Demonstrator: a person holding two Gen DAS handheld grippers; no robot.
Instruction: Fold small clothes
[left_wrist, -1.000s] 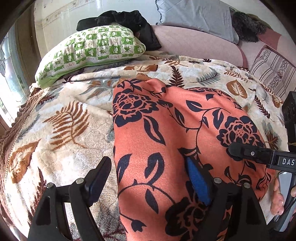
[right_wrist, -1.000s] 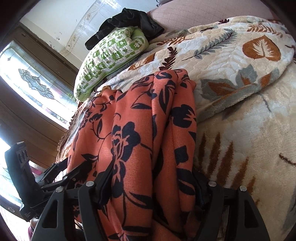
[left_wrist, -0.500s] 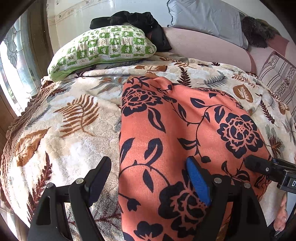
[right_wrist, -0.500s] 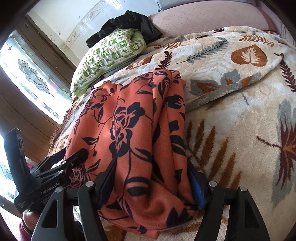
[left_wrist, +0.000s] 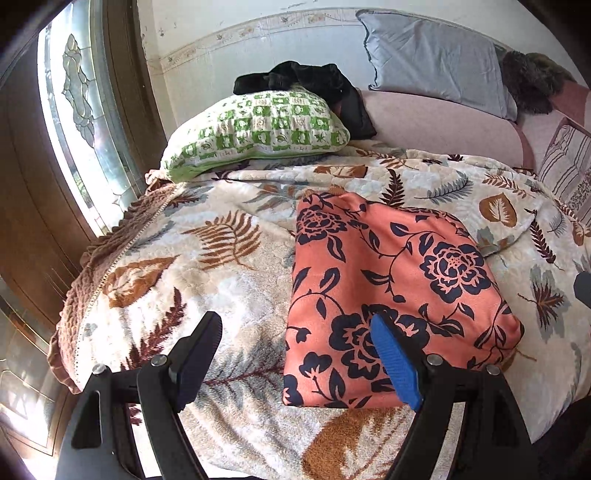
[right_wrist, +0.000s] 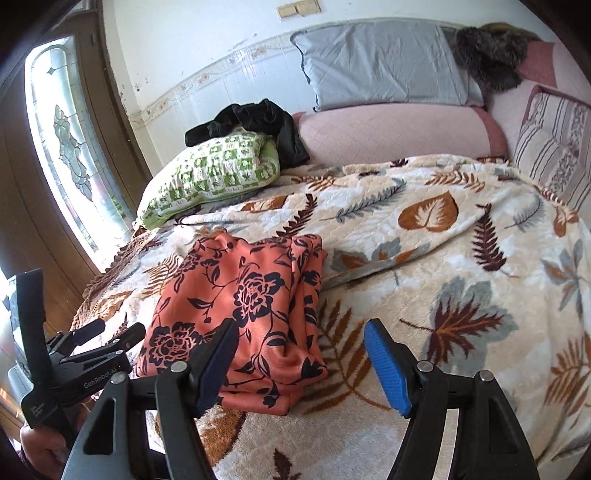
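An orange cloth with dark navy flowers (left_wrist: 391, 280) lies folded into a thick rectangle on the leaf-patterned blanket (left_wrist: 207, 266). It also shows in the right wrist view (right_wrist: 240, 314). My left gripper (left_wrist: 295, 358) is open and empty, raised above the cloth's near left edge. My right gripper (right_wrist: 301, 362) is open and empty, raised over the cloth's near right corner. The left gripper also shows at the left of the right wrist view (right_wrist: 110, 338), open beside the cloth.
A green checked pillow (left_wrist: 258, 133) with a black garment (left_wrist: 306, 81) on it lies at the bed's far left. A grey pillow (right_wrist: 380, 70), a pink bolster (right_wrist: 391, 133) and a striped cushion (right_wrist: 554, 147) line the back. A window (left_wrist: 81, 122) is left.
Both grippers have let go of the cloth and pulled back and up from it. The folded cloth stays on the blanket.
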